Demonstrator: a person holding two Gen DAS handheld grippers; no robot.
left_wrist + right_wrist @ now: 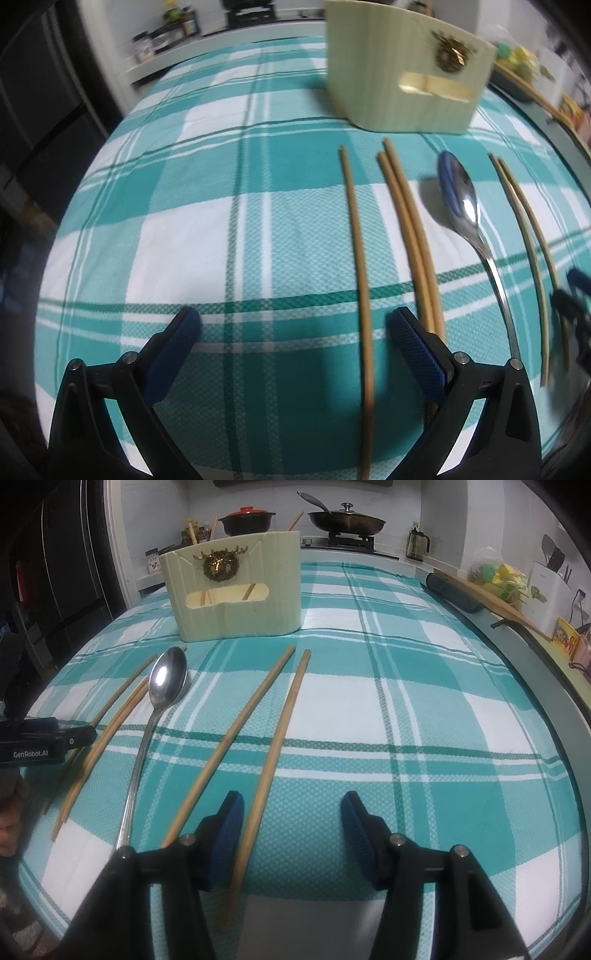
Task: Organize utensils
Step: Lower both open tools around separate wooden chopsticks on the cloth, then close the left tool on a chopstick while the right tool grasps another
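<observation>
Both grippers hang over the near edge of the table, and neither grasps anything: the left gripper point(293, 332) is spread wide, with one chopstick point(360, 266) running between its fingers, and the right gripper point(291, 814) is likewise released, a chopstick point(275, 746) lying just inside its left finger. On the checked cloth point(424, 709) five chopsticks and a spoon point(162, 694) lie roughly parallel, tips toward the holder point(236, 590), which stands toward the far edge with some sticks already in it. The chopsticks look light, stiff and thin; lying flat on soft cloth, they probably need a pinch across the shaft near the thicker near end, pressing slightly into the fabric. The spoon looks heavier and slick; its polished handle could slide or swivel between the pads, so a grip close to the bowl's neck seems safer than one at the handle's end.
</observation>
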